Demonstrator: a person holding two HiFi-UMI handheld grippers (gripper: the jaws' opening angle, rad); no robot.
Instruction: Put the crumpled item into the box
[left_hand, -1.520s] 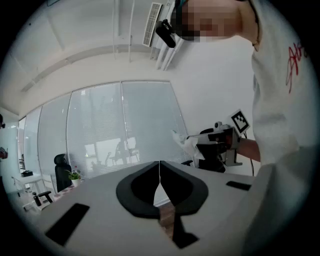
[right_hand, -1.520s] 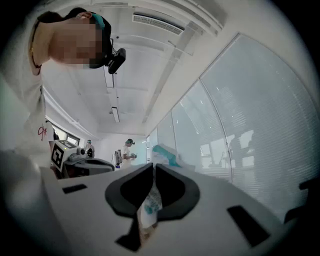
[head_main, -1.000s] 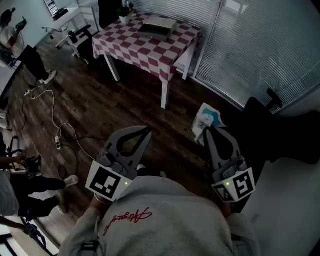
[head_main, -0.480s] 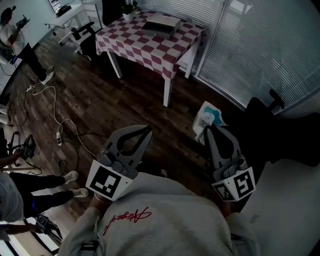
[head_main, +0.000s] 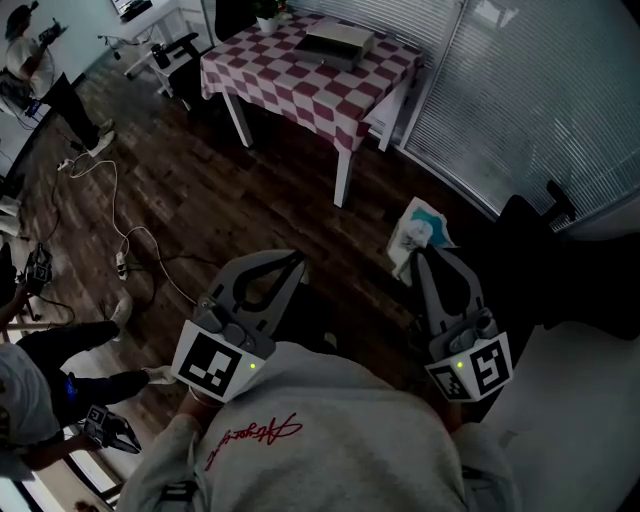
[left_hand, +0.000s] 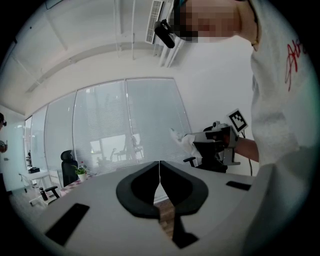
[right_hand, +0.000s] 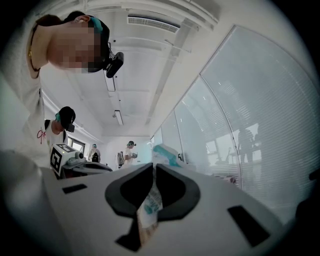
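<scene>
Well ahead and left of the right tool (head_main: 420, 258), the box (head_main: 338, 45) lies near the checkered desk's (head_main: 290, 90) far edge. That tool pinches the crumpled item (head_main: 420, 232), while the left tool (head_main: 296, 264) is pressed together, empty.

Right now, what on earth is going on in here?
A person holds a gripper in each hand. The right gripper is shut on a crumpled white-and-teal packet. The left gripper is shut and empty. The box sits on a checked table across the room, not yet reached.
</scene>
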